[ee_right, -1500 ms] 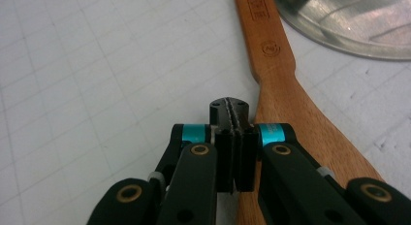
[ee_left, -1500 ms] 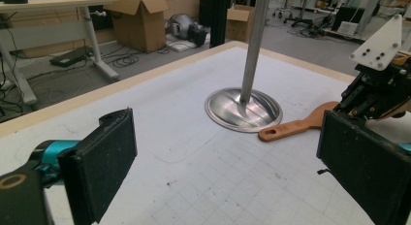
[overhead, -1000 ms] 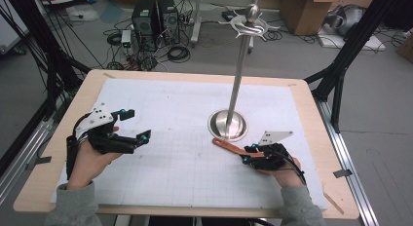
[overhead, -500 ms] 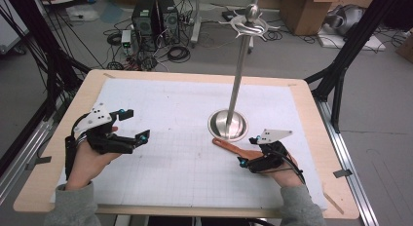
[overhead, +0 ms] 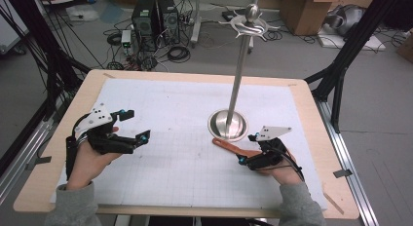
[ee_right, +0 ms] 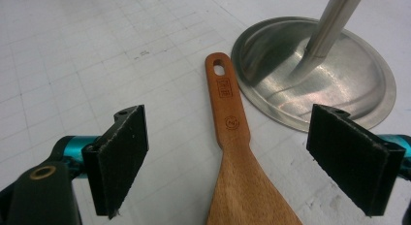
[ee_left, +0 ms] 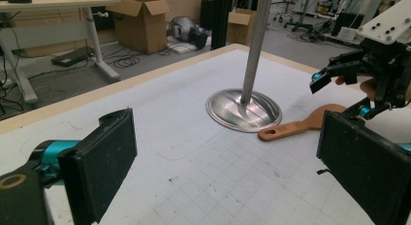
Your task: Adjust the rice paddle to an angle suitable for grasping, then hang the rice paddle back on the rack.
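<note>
The right gripper (ee_right: 228, 157) hangs with its black padded jaws spread wide on either side of a flat wooden spatula with a hole in its handle end (ee_right: 232, 152), which lies on the table with that end touching or nearly touching the round polished steel base of a tall hook stand (ee_right: 339, 74). Nothing is gripped. My worry is the closing: the spatula lies flat and thin, so the pads could ride over it or push it sideways, and a nudge would knock the handle against the steel base. The stand's slim pole (overhead: 239, 70) rises close to the hand, so a careless lift might clip it.

The left gripper (overhead: 127, 128), also wide open and empty, is held over the left part of the table, well apart from all this.

The table's white gridded sheet (overhead: 170, 114) sits on a pale wooden board (overhead: 311, 109). Beyond it I see a grey floor with computer towers (overhead: 156, 16), tangled cables and cardboard boxes (overhead: 307, 11).
</note>
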A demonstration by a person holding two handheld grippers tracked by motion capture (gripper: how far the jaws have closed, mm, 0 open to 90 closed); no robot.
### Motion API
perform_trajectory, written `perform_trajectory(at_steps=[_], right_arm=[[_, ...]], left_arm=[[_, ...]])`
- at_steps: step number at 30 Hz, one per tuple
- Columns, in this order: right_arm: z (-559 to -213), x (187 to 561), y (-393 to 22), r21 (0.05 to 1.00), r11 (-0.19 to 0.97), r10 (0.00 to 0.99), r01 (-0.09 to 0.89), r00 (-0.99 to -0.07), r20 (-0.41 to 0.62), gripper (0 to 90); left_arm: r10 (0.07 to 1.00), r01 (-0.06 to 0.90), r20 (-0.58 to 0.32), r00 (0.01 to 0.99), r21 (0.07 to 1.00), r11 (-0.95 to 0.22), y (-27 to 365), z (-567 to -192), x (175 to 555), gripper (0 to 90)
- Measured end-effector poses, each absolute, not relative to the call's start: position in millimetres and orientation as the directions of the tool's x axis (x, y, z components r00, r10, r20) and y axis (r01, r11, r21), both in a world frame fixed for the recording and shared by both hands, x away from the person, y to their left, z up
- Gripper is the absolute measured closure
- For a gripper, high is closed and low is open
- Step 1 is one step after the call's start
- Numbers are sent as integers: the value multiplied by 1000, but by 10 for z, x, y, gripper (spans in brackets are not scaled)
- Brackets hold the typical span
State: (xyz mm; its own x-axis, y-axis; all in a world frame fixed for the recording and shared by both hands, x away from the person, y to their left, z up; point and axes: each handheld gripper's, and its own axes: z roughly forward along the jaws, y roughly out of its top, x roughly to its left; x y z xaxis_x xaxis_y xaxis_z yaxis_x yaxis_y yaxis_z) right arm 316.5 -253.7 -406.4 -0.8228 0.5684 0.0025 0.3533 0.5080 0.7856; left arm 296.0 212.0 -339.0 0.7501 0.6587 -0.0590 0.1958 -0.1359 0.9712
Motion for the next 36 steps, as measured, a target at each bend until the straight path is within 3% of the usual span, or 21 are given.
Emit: perform_trajectory(at_steps=[20,36], right_arm=[[-4071,3366,-2361,651,637,528,412,-849,20,140],[-4125,3513,-2245,537,698,553,474,-833,16,113]], left_arm=[[662,205,-65,747,969,-135,2146,-3411,2957,76],[668,210,-64,741,968,-139,2189,-3421,2929,76]])
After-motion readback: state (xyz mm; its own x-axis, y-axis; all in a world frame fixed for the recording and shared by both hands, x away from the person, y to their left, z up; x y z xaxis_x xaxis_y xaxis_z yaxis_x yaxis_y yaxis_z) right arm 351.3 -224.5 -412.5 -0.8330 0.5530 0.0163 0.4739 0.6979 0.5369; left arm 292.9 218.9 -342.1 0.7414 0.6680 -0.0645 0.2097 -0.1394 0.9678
